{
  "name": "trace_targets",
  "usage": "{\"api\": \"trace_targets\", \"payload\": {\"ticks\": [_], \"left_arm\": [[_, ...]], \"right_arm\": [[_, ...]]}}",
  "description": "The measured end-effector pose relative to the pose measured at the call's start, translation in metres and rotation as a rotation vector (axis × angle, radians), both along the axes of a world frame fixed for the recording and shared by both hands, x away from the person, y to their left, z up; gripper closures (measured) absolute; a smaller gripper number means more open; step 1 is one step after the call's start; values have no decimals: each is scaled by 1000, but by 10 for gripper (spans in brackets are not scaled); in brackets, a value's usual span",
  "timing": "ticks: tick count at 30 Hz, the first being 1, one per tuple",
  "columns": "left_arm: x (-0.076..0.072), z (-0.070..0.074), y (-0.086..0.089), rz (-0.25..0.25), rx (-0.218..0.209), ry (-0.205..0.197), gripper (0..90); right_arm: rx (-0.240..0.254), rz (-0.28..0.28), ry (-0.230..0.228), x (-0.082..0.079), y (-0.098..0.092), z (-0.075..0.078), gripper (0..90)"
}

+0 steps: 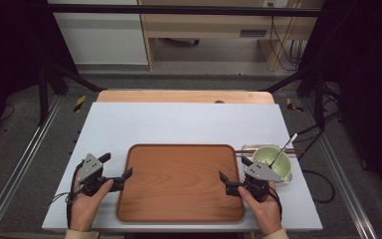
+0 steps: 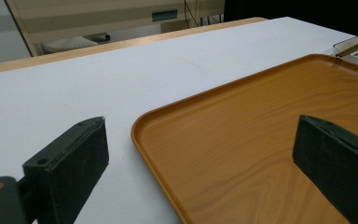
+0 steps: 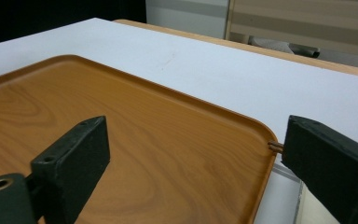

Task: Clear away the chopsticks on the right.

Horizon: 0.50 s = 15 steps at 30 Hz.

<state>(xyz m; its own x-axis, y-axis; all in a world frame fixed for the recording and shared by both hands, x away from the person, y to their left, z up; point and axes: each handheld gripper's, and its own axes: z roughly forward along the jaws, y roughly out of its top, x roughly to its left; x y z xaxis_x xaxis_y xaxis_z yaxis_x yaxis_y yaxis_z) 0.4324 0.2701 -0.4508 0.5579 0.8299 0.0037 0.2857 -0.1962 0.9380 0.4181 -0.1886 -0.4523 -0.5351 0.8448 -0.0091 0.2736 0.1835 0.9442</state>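
Grippers sit low at either side of the wooden tray [image 1: 181, 184], which lies flat on the white bench [image 1: 179, 124] near my edge. My left gripper [image 1: 117, 168] has its jaws spread wide with nothing between the pads; in the left gripper view one jaw hangs over the bare bench and the other over the tray's floor, so the tray's rounded near corner and rim [image 2: 137, 128] lie between them, untouched. My right gripper [image 1: 235, 169] is also wide open and holds nothing; in the right gripper view its jaws straddle the tray's right rim [image 3: 265, 154], one above the wood, the other beyond the edge. Just beside that gripper, off the tray's far right corner, stands a pale green bowl [image 1: 271, 157] with a thin utensil [image 1: 283, 147] leaning out of it, resting in a small shallow dish [image 1: 248, 148]. Both of my hands grip the handles from the near side of the bench.
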Motion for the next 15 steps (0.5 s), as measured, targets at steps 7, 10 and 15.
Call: {"api": "trace_targets", "payload": {"ticks": [7, 10, 15], "left_arm": [[0, 0, 2, 14, 4, -5, 31], [-1, 1, 1, 13, 5, -17, 31], [-2, 2, 1, 16, 20, -55, 31]], "right_arm": [[5, 0, 4, -1, 0, 1, 97], [4, -6, 5, -2, -1, 2, 104], [-31, -11, -33, -10, 0, 11, 143]]}}
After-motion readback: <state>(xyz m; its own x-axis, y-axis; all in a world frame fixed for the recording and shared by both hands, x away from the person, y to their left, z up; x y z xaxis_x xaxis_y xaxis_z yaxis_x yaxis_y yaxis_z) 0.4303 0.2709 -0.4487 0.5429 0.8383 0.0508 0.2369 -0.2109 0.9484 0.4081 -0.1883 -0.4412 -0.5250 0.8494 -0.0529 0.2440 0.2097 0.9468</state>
